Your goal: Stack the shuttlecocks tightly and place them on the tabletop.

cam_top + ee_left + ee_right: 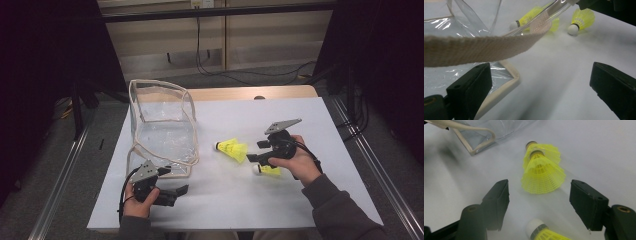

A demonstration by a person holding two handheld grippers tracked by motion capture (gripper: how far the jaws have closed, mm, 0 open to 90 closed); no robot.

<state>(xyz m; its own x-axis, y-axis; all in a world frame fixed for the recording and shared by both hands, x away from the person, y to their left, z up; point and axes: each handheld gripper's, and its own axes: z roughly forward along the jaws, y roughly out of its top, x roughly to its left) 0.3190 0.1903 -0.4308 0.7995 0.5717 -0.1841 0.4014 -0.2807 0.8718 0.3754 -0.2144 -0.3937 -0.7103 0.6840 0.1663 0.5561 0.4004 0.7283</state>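
The white counter (310, 120) carries a clear bag (162, 127) at left, two nested yellow shuttlecocks (232, 148) mid-counter, and a third shuttlecock (267, 169) nearby.

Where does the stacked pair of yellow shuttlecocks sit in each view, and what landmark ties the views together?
High view: the stacked pair of shuttlecocks lies mid-table, right of the clear bag.
Left gripper view: top centre, partly behind the bag's webbing strap.
Right gripper view: centre, just beyond the open jaws of the right gripper.
Shared landmark: the bag's cream-edged corner.
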